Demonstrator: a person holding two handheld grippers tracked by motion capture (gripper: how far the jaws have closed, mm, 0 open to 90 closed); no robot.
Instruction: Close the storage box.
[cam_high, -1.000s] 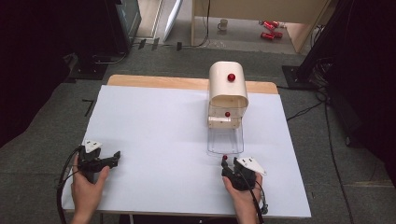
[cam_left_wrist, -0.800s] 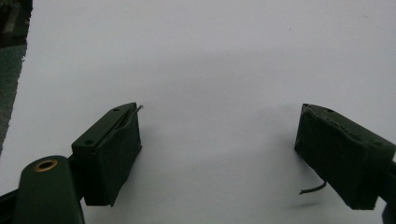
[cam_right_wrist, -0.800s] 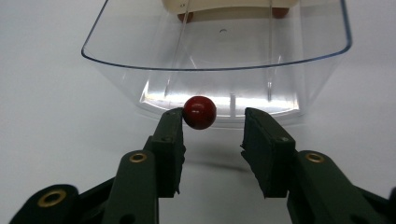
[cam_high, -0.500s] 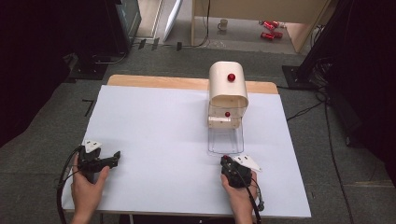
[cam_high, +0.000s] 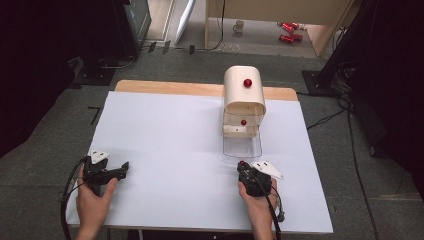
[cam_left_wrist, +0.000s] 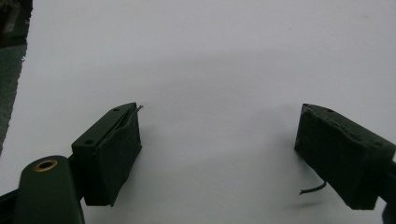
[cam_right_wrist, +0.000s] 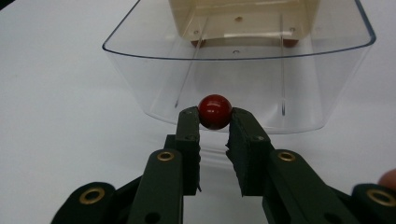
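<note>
White sheet (cam_high: 175, 150) covers the table; at its left edge the left gripper (cam_high: 122, 167) rests idle, jaws spread wide on nothing; further right the right gripper (cam_right_wrist: 215, 122) pinches a red ball (cam_right_wrist: 215, 111) just before the clear tray (cam_right_wrist: 322, 70), probably so it can drop inside.

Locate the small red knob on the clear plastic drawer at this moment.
The small red knob sits between the right gripper's jaws, at the front of the clear plastic drawer, pulled out from the cream box.
</note>
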